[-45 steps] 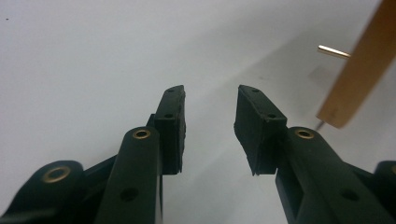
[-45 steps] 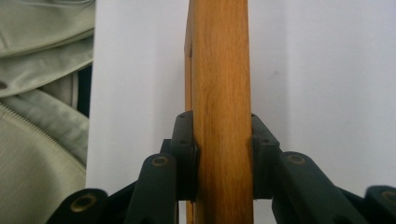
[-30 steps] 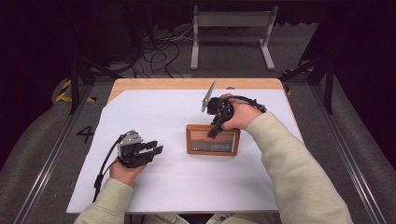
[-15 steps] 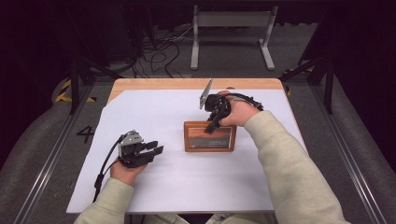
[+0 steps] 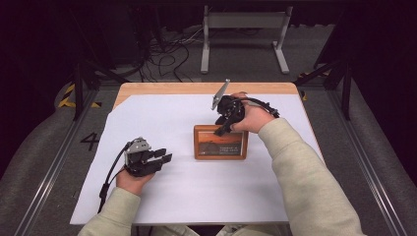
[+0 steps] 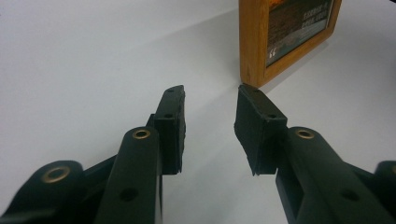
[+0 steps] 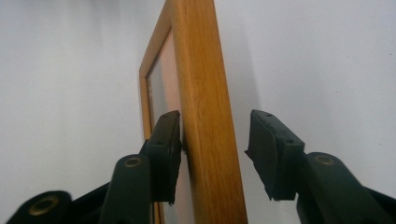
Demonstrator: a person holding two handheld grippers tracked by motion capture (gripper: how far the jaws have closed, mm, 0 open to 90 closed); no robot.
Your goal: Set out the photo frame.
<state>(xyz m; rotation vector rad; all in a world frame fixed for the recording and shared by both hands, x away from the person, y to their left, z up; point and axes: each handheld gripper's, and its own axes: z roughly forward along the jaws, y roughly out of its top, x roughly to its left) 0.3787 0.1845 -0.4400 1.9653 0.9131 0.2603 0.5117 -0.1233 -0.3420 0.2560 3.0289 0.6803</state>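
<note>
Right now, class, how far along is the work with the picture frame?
Done: the picture frame sits on the white table. In hand: the right gripper, jaws just opening, straddles its top edge, one pad clearly off the wood. Left: pulling clear; the left gripper rests open, empty.

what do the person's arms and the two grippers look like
Both arms wear pale beige sleeves with ribbed cuffs. Each hand carries a black two-jaw gripper: the left gripper has a small grey block on top and a trailing black cable, the right gripper bears a grey three-cornered plate and a black cable. Brass-coloured pivots show on the jaws.

Picture frame (image 5: 220, 142) on table (image 5: 162, 108)
</note>
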